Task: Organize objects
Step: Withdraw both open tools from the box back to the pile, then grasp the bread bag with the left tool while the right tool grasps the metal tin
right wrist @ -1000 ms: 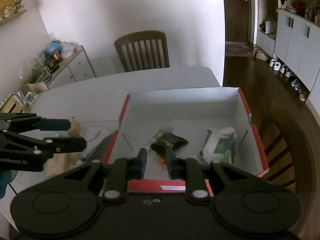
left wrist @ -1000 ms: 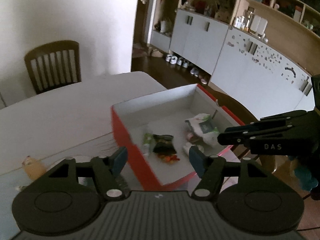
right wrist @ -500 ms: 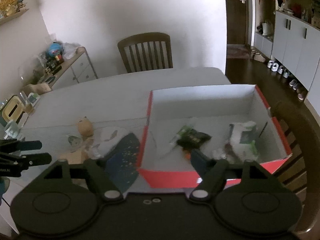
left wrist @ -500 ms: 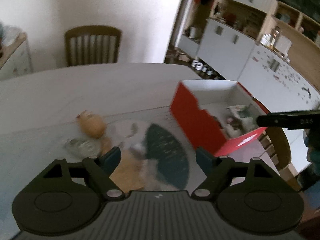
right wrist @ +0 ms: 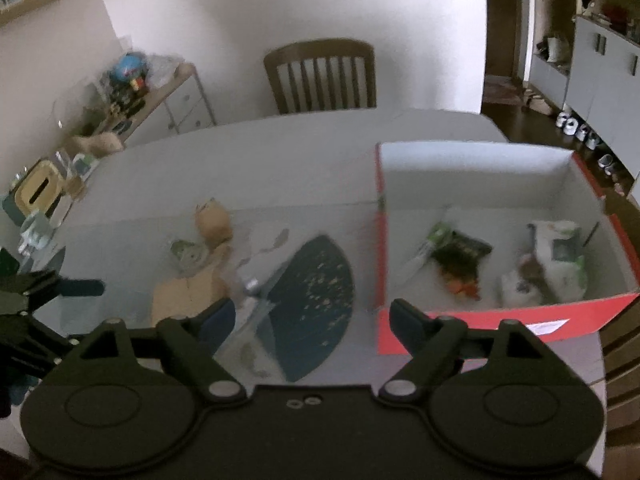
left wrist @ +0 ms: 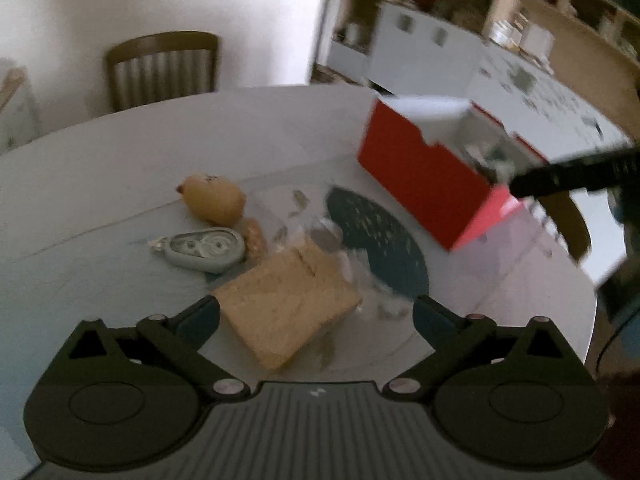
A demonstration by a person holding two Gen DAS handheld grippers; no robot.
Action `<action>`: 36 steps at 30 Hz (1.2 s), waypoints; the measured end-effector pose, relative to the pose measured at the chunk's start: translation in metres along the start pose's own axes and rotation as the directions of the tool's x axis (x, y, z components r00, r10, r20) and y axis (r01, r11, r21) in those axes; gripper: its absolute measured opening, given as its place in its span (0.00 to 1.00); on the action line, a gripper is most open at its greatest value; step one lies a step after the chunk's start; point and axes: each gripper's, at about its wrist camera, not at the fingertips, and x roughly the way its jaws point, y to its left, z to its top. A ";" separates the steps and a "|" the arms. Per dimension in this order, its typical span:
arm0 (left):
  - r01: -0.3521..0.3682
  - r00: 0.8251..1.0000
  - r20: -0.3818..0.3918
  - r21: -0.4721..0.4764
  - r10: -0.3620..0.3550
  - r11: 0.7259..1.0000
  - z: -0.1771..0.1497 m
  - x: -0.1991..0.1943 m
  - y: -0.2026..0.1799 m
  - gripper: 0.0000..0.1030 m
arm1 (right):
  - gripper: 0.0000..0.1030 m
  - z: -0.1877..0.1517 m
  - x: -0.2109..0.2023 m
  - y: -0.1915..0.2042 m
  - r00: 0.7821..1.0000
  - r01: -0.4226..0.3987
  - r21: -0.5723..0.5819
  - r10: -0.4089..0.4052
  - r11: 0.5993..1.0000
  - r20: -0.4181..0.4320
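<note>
My left gripper [left wrist: 316, 316] hangs low over a tan block [left wrist: 288, 308] on the white table [left wrist: 120, 152]. Its jaws are opening, and the block lies between them with the pads clear of it. Beyond it lie a grey tape dispenser [left wrist: 208, 248] and a yellowish soft toy [left wrist: 214, 200]. My right gripper [right wrist: 312, 322] is opening too, with nothing between its jaws, above a dark teal fan-shaped piece [right wrist: 312, 292]. To the right, the red box [right wrist: 500, 316] holds a dark snack packet [right wrist: 460, 256] and a white and green pack [right wrist: 560, 248].
A wooden chair [right wrist: 320, 76] stands behind the table. A cluttered sideboard [right wrist: 132, 88] is at the far left, and a yellow-topped box [right wrist: 38, 192] sits near the table's left edge. White cupboards [left wrist: 440, 40] line the right wall. Another chair back [left wrist: 572, 220] shows beside the red box.
Both grippers have swung left, from over the red box to over the loose things on the table, and have come lower. Both pairs of jaws have spread much wider.
</note>
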 end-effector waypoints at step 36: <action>0.123 0.992 -0.066 0.457 -0.104 0.881 -0.007 0.091 0.025 0.94 | 0.82 -0.011 0.084 0.040 0.978 0.017 -0.028 -0.022 0.999 -0.208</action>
